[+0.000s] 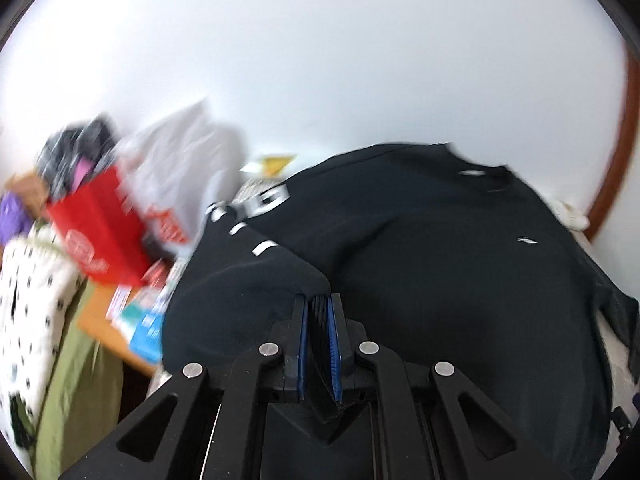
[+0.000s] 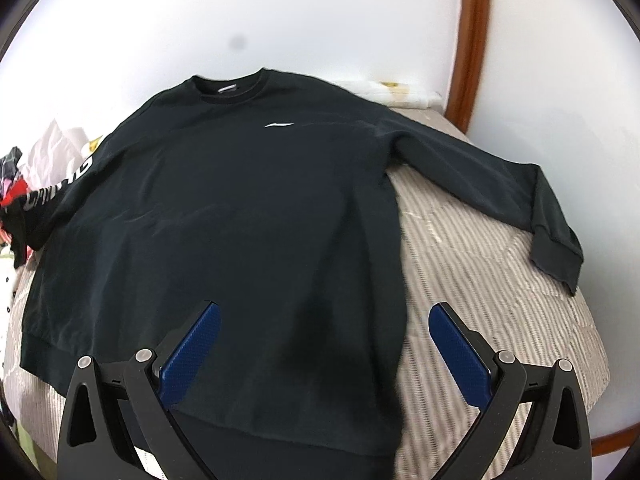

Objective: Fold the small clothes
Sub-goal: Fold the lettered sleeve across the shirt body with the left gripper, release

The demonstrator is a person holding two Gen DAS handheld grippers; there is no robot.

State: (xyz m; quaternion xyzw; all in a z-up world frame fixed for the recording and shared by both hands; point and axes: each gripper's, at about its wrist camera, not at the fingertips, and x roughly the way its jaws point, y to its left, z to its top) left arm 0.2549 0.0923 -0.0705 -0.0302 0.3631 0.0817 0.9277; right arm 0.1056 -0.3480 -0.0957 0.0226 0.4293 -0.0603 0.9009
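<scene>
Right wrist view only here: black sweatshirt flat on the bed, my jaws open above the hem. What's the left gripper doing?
Observer: The left gripper is shut on the cuff of the sweatshirt's lettered sleeve.
Operator: Sleeve flat or lifted?
Observer: Lifted; it rises off the body toward the pads in a ridge.
Operator: Anything near that side?
Observer: A red bag and papers sit on a wooden surface just past the sleeve.

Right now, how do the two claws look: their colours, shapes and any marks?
Both claws are built alike. The left claw and right claw have black plastic linkage arms with triangular cut-outs, round silver pins at the joints, and flat fingers faced with blue textured pads. No cables or writing show.
</scene>
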